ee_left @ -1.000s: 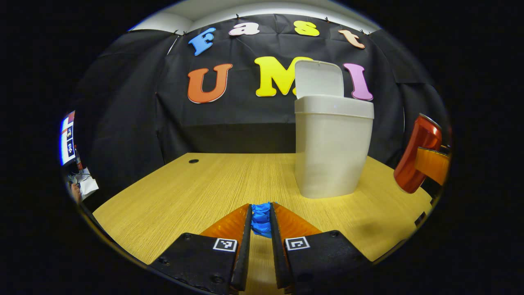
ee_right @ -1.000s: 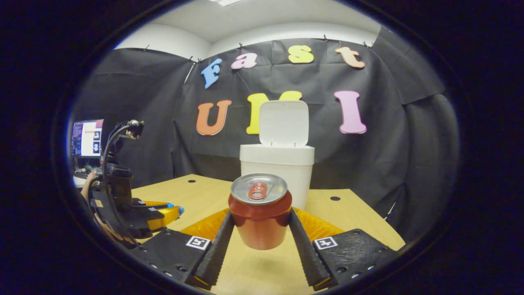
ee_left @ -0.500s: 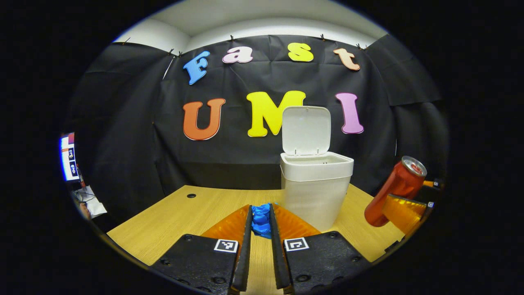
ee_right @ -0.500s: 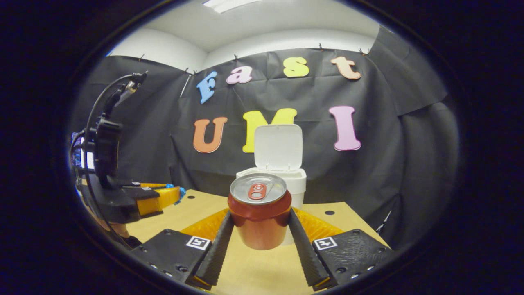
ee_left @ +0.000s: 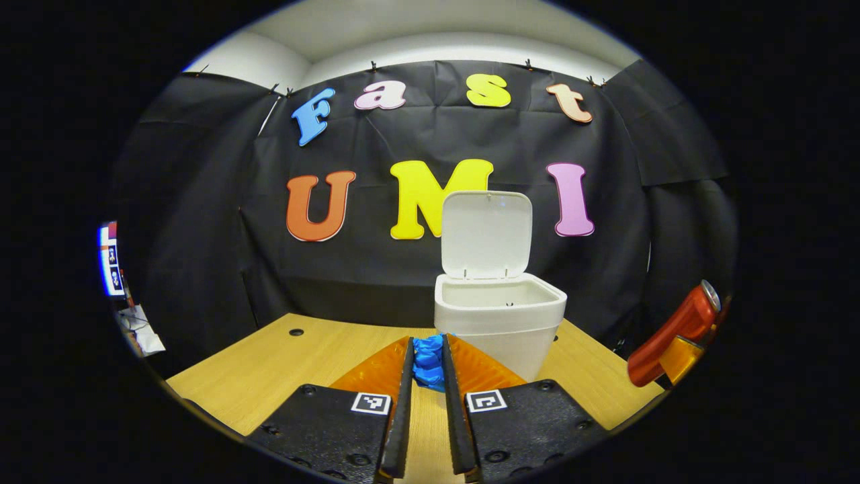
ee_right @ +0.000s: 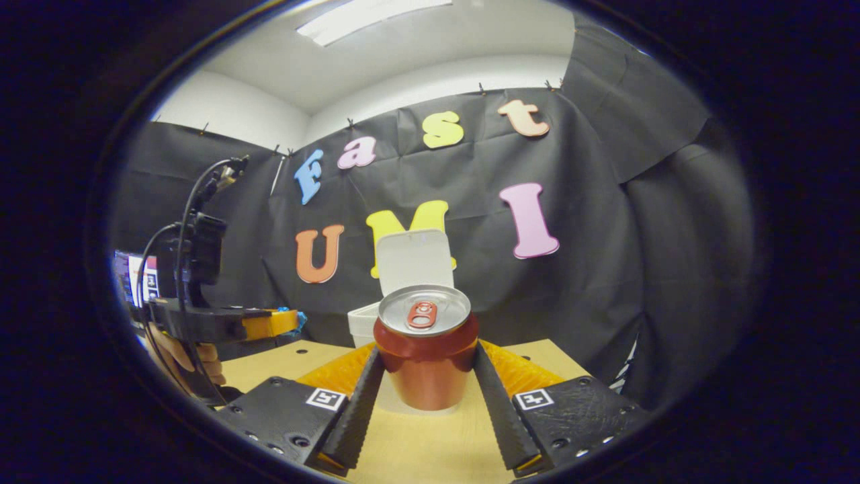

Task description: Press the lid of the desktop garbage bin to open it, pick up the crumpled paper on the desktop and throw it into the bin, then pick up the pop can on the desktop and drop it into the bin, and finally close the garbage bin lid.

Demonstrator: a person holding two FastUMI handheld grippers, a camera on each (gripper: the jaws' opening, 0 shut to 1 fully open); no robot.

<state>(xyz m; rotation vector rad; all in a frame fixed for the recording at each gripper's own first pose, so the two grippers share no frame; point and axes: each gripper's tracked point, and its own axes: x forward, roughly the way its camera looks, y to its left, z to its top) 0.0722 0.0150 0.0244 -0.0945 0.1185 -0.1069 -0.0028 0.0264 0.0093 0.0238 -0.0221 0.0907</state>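
Both grippers have risen since a second ago. From the left gripper view, the garbage bin [ee_left: 498,323] now sits lower at about 1 o'clock, and its open mouth shows from above where earlier only its side wall faced the camera. Its lid [ee_left: 486,234] stands upright behind the opening.

The left gripper [ee_left: 426,366] is clamped on the crumpled paper [ee_left: 427,361], a blue wad pinched between its two fingers and held above the wooden desktop [ee_left: 269,376], just short of the bin. The right gripper [ee_right: 426,376] is clamped on the pop can [ee_right: 425,353], held upright with its pull tab facing the camera. In the left gripper view that can [ee_left: 672,334] hangs tilted at 3 o'clock, well apart from the bin.

Lid-pressing looks done, and both objects are off the desktop. By my reading, the paper is nearly in place for release; carrying it forward over the rim comes next, with the can to follow.
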